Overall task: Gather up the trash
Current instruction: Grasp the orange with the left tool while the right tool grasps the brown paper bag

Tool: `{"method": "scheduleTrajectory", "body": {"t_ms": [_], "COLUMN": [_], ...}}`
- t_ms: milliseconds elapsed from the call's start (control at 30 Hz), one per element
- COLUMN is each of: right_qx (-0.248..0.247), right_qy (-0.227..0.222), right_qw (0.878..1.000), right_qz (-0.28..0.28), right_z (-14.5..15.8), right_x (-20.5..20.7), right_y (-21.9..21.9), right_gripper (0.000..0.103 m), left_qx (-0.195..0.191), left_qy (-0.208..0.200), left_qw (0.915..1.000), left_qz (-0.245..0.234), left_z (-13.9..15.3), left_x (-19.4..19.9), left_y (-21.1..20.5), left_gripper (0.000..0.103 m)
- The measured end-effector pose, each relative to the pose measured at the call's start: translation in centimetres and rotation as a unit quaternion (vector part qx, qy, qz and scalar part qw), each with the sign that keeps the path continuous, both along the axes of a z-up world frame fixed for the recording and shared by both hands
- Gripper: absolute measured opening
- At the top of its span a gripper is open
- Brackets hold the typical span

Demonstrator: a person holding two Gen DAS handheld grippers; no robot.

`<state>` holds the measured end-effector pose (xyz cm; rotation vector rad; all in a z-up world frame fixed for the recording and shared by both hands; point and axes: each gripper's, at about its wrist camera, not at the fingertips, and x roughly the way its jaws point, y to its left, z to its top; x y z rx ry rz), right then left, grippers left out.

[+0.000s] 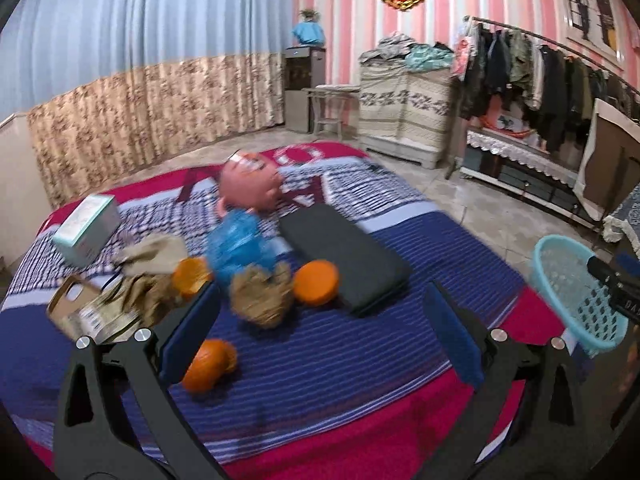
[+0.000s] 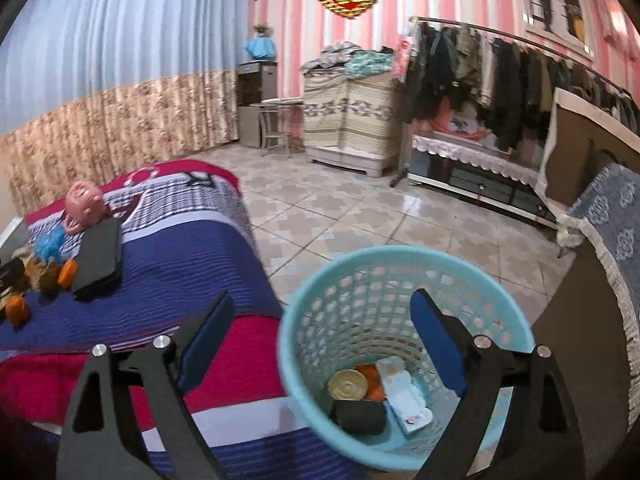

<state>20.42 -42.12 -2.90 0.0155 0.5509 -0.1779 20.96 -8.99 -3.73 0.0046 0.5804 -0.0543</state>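
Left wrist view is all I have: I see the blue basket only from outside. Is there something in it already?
Observer: Yes. The basket holds a round gold lid, an orange piece, a white packet and something dark.
Operator: Is the right hand-held gripper carrying anything?
Observer: No. The right hand-held gripper is open and empty, above the basket.
Operator: Where does the basket stand?
Observer: On the tiled floor, beside the bed.

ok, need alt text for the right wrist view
The open right gripper hovers over a light blue basket on the tiled floor, holding a gold lid, orange scrap, dark item and white packet. To its left, a bed carries a doll and dark case.
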Motion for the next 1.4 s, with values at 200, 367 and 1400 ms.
{"method": "scheduleTrajectory", "body": {"t_ms": [200,367,1400], "right_qx": [-0.001,-0.014,0.024], "right_qy": [0.009,0.021,0.041], "right_qw": [0.999,0.998,0.981], "right_qz": [0.036,0.06,0.189], "right_z": [-0.5,-1.1,-1.8], "right_x": [0.6,1.1,3.5], "right_y": [3.0,5.2,17.4], "right_gripper": [0.088,0.088,0.088], "left_qx": [-0.002,-0.007,-0.007], "left_qy": [0.021,0.04,0.061], "left_qw": [0.9996,0.9989,0.9967], "left_qz": [0.019,0.024,0.053], "left_z": [-1.9,-3.5,-3.3], "left_x": [-1.2,-2.1,-0.5], "left_y": [2.6,4.2,11.5], "left_gripper": [0.097,0.097,0.034]}}
